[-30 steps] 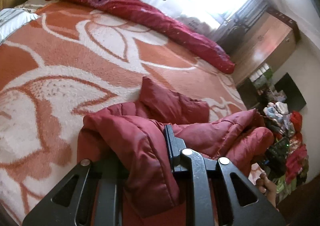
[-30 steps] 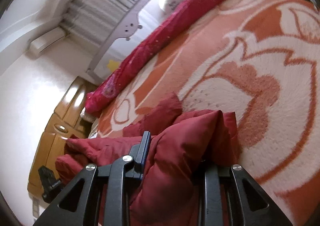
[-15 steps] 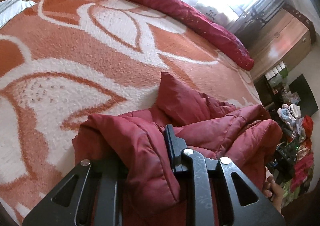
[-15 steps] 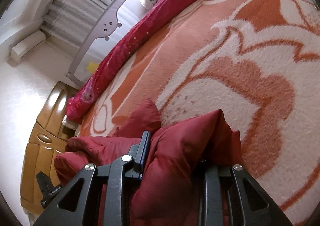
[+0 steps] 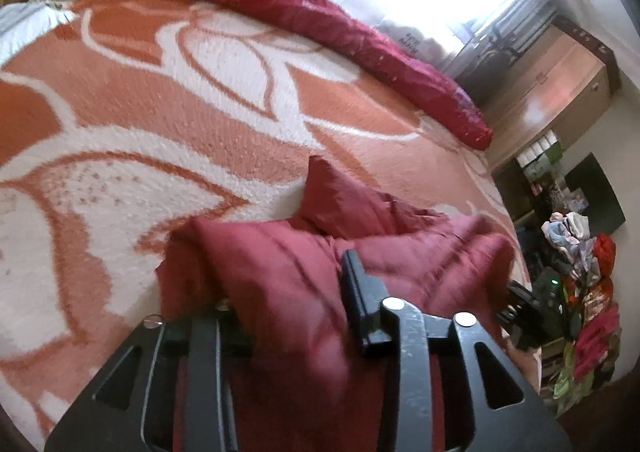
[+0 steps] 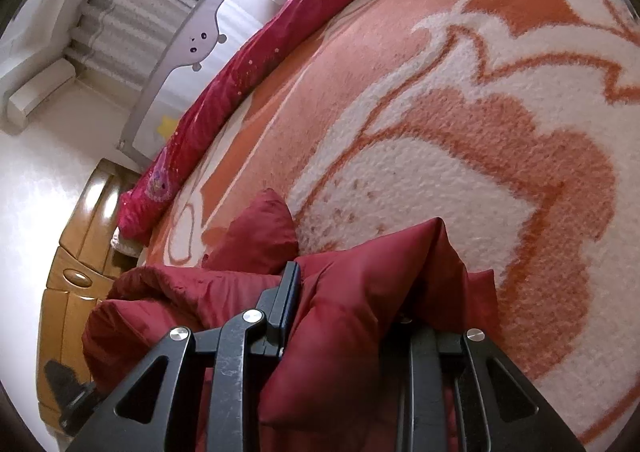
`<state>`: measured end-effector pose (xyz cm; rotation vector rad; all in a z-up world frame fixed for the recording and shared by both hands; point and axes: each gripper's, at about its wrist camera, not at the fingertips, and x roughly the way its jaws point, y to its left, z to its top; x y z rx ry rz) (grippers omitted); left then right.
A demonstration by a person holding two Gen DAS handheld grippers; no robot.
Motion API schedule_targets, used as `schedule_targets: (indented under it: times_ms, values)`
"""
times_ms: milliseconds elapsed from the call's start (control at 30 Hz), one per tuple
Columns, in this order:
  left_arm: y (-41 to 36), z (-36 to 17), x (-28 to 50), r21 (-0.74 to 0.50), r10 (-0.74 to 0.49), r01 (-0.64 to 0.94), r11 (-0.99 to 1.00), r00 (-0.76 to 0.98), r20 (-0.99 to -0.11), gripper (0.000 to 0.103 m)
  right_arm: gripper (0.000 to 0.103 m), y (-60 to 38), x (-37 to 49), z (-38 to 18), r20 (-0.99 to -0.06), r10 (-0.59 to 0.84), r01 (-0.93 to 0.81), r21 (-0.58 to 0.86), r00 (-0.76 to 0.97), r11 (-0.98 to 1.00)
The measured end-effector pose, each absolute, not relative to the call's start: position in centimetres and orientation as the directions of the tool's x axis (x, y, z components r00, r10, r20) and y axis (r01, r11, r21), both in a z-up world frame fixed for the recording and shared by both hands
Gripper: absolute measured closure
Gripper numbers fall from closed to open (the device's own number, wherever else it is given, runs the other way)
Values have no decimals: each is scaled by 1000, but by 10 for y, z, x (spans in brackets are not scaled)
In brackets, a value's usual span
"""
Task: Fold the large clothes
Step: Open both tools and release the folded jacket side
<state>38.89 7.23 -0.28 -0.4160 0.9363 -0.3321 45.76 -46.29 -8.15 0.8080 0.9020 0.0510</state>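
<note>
A dark red padded jacket lies bunched on the orange and white bed blanket, near the bed's near edge. My left gripper is over its left end. Its jaws are opening, and a puffy fold still sits between them and hides the left finger. In the right wrist view the jacket spreads to the left, with one corner poking up. My right gripper is shut on a thick fold of it, and the fabric covers its right finger.
A long red rolled quilt lies along the bed's far side, before a grey bed rail. A wooden wardrobe and a pile of clothes stand past the bed's right end. A wooden cabinet is at the left.
The left gripper's fingers have spread apart around the fold they pinched. Both grippers have sunk toward the bed with the jacket, which now rests lower on the blanket.
</note>
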Motion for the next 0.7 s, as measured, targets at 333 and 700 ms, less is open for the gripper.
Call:
schedule_targets:
  times_ms: [333,700]
  values:
    - [34,27,333,-436,-529,301,848,516,-673,67,71,-462,461,-77,-682,352,294,641,641,709]
    - [-18,-35,368,-312,-412,285,906,435,-801,67,41,-504,440,-1,-553,377,228,739,743,634]
